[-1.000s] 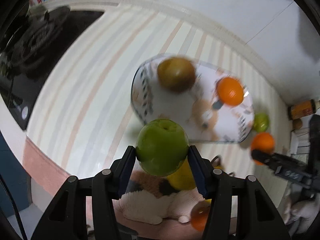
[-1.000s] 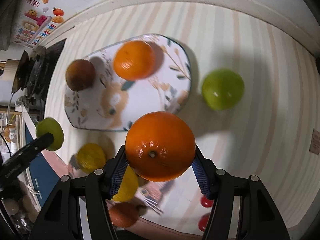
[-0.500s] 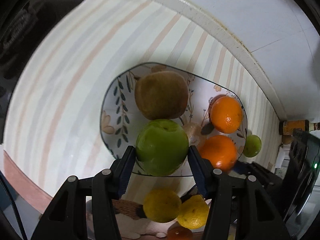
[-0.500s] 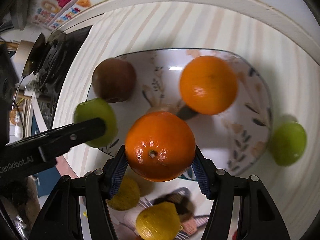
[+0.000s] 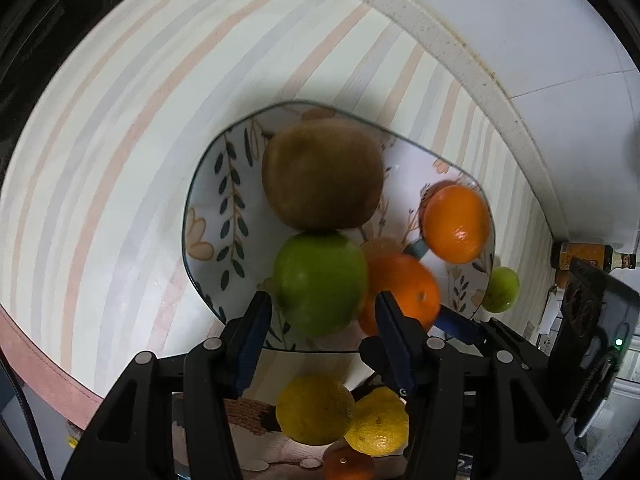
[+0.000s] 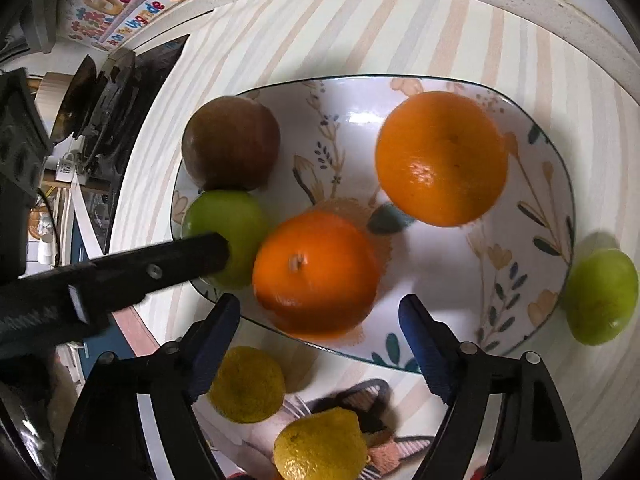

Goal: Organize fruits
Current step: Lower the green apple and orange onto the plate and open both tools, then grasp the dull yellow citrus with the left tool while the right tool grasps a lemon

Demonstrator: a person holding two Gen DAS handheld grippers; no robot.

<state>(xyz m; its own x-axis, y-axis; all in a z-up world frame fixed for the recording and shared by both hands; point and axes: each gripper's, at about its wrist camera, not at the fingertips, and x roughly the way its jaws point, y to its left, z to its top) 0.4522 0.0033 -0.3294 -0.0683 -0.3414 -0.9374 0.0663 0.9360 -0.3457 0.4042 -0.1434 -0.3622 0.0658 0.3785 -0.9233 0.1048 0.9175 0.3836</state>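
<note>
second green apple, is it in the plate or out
Out. The second green apple lies on the striped cloth just outside the plate, beside its rim; the other green apple is inside.

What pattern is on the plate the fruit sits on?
White plate with a dark rim, painted with leafy sprigs and peach flowers; clearest from the right wrist view.

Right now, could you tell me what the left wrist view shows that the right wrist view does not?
Only the left wrist view shows the left hand-held gripper closed on the green apple, a brown bottle by the wall, and a small orange at the bottom edge.

Only the right wrist view shows the right hand-held gripper with jaws opening clear of the near orange, and the colourful sticker.

Both show the floral plate, the brown fruit, the far orange, the loose green fruit and two yellow citrus fruits.
</note>
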